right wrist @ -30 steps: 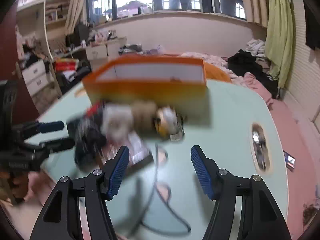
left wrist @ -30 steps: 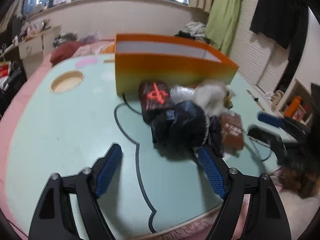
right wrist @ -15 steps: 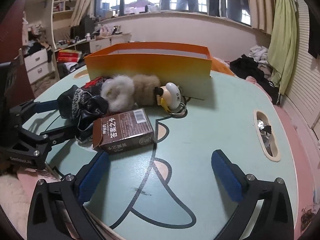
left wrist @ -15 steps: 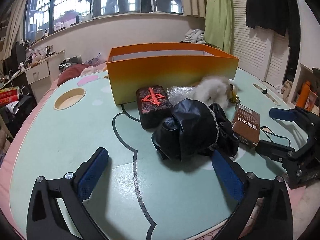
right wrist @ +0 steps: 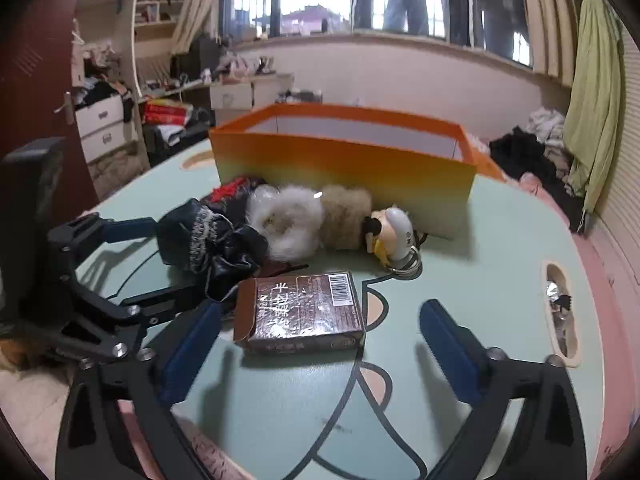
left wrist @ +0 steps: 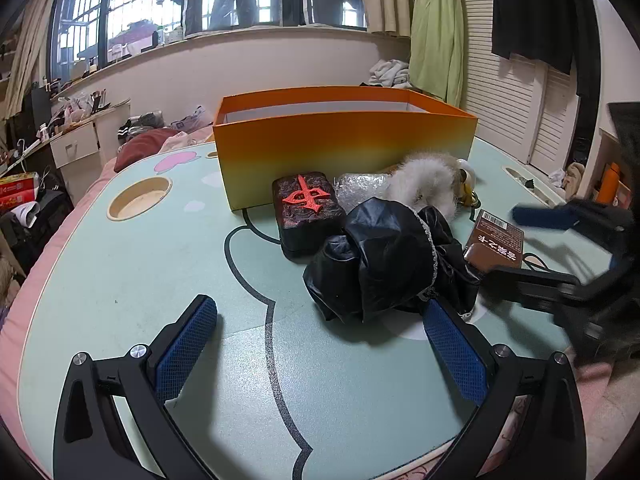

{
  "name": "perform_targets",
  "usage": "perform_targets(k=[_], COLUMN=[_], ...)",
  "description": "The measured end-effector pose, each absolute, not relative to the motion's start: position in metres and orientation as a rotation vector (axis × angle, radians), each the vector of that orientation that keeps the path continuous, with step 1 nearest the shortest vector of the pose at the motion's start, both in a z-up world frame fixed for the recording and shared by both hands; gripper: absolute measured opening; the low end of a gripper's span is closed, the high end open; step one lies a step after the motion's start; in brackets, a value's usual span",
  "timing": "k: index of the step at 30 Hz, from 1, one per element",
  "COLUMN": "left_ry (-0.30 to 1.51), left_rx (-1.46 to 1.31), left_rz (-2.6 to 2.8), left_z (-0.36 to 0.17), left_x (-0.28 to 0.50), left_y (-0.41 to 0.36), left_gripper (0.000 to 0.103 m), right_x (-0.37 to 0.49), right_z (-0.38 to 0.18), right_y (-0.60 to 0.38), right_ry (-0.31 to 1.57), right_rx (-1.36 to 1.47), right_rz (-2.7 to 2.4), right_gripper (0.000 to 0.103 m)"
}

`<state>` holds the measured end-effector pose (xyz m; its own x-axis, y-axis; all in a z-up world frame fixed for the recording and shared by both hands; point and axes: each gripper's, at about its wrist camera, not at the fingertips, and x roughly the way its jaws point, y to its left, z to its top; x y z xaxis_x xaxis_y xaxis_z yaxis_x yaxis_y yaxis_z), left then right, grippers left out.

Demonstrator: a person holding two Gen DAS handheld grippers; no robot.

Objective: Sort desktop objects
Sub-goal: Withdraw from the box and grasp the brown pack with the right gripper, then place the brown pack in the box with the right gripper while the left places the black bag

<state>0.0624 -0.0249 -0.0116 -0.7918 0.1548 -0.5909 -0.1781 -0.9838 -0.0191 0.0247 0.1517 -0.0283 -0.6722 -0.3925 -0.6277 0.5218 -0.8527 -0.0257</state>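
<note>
Both grippers sit low over the pale green bench (left wrist: pixel 120 280) with fingers spread wide and nothing held.

The left gripper (left wrist: pixel 320 344) has its blue-padded fingers (left wrist: pixel 186 346) straddling open bench, and the crumpled black shiny cloth bundle (left wrist: pixel 384 260) lies just ahead, right up against the tip of the right-hand finger. Behind that bundle is the dark rectangular block with a red raised character (left wrist: pixel 306 210), touching the bundle's edge. Next to it is a crinkly clear plastic wrap (left wrist: pixel 360 186), then a fluffy white-and-tan fur piece (left wrist: pixel 424 180).

From the right wrist view, the right gripper (right wrist: pixel 320 344) has the brown shrink-wrapped card box with a barcode (right wrist: pixel 300 312) lying flat right between its fingers, closer to the left-hand one, not touched by either as far as I can see. A small white-and-yellow figure keychain (right wrist: pixel 394 236) rests just past the box, near the tall orange open-top cardboard box (right wrist: pixel 344 164) at the back.

Compared to half a second ago, the right gripper has slid forward so the card box is now inside the finger gap instead of ahead of it. The left gripper looks a touch closer to the black bundle. None of the objects have shifted, and both finger pairs are just as wide apart as before.
</note>
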Motion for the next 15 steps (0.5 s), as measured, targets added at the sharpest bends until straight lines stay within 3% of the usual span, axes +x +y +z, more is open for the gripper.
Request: perform_targets(k=[3, 7, 11, 15], left_ry=[0.055, 0.022, -0.062, 0.011], left_rx=[-0.921, -0.897, -0.703, -0.642], left_rz=[2.817, 2.811, 2.83, 2.75], left_z=[-0.012, -0.011, 0.007, 0.024], left_x=[0.063, 0.065, 0.085, 0.084], left_y=[-0.026, -0.029, -0.038, -0.021], left_gripper=[0.103, 0.103, 0.103, 0.103], right_x=[0.024, 0.031, 0.04, 0.039], right_z=[-0.032, -0.034, -0.029, -0.029], right_y=[0.148, 0.156, 0.167, 0.168], right_ry=[0.294, 0.237, 0.18, 0.16], right_rx=[0.854, 0.803, 0.731, 0.734], right_rz=[-2.452, -2.472, -2.511, -2.513], right_gripper=[0.056, 0.056, 0.056, 0.056])
